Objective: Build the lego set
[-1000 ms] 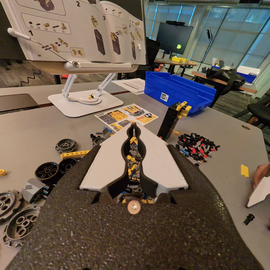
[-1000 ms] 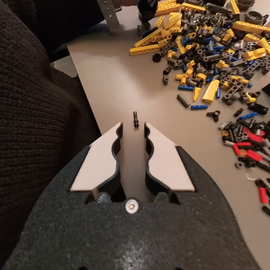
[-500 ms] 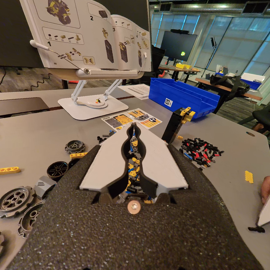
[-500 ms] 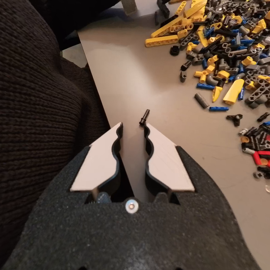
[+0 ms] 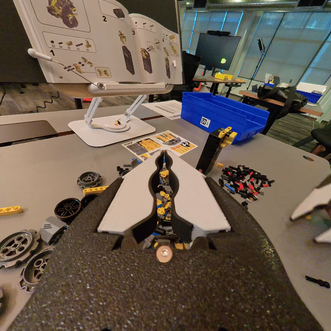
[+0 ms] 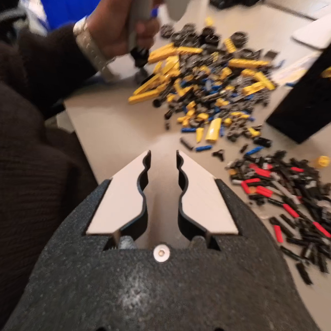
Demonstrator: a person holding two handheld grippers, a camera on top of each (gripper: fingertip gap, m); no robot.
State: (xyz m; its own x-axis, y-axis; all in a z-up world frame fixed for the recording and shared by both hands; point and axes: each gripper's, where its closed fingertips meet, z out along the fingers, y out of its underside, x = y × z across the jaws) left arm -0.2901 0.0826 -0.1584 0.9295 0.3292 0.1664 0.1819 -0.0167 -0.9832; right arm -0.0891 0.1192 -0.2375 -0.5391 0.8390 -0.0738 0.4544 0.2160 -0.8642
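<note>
Table (image 5: 53, 164): grey top, carrying all items listed.
Book stand (image 5: 111, 130): white, standing at 11 o'clock from the left gripper, holding an open instruction booklet (image 5: 100, 44).
Blue bin (image 5: 222, 112): sitting at 1 o'clock, beyond the black brick column (image 5: 211, 152), which is standing upright.
Mixed parts pile (image 6: 206, 86): yellow, blue and dark pieces, lying at 12 to 1 o'clock from the right gripper.
Pin pile (image 6: 286, 193): black and red, lying at 3 o'clock.
Left gripper (image 5: 163, 152): fingertips meeting, nothing visible between them, hovering over the parts.
Right gripper (image 6: 163, 154): jaws standing apart, empty, hanging over bare table.
</note>
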